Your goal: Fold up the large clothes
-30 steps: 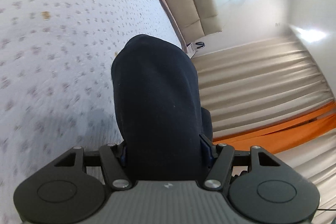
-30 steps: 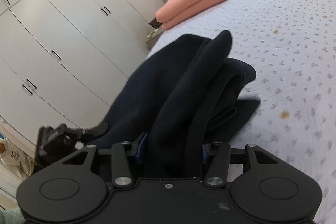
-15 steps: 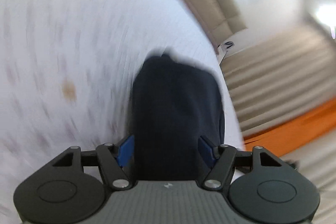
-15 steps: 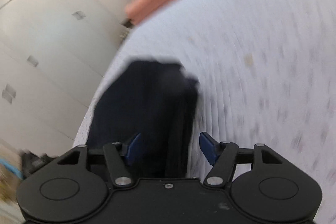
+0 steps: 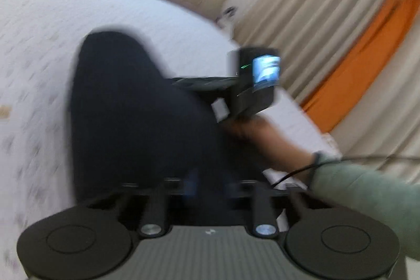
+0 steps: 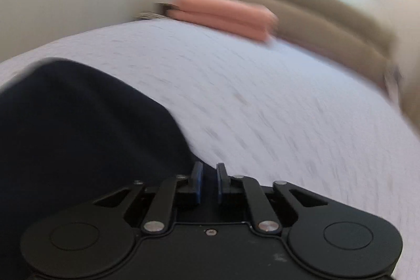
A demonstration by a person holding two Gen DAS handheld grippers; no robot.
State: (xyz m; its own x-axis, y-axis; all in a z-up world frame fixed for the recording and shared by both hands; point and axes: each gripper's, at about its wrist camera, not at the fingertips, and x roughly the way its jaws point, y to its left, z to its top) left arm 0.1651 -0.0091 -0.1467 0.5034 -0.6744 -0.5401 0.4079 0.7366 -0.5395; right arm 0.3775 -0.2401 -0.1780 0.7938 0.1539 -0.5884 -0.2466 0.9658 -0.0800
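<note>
Inspecting both views, I found the dark garment [image 5: 136, 122] lying bunched on the bed [image 5: 39, 43]. My right tool [image 6: 208, 179] had its fingers nearly pressed together at the garment's edge; whether cloth sat between them, I could not tell. My left tool [image 5: 207, 185] was blurred, its state unreadable. Pink folded bedding [image 6: 223, 15] lay near the headboard [image 6: 302, 9].

A bed [image 6: 262, 101] with a pale speckled cover carries the dark garment [image 6: 78, 127], spread at about 9 o'clock in the right wrist view. A folded pink stack [image 6: 223, 16] lies toward 12 o'clock, near the headboard.
</note>
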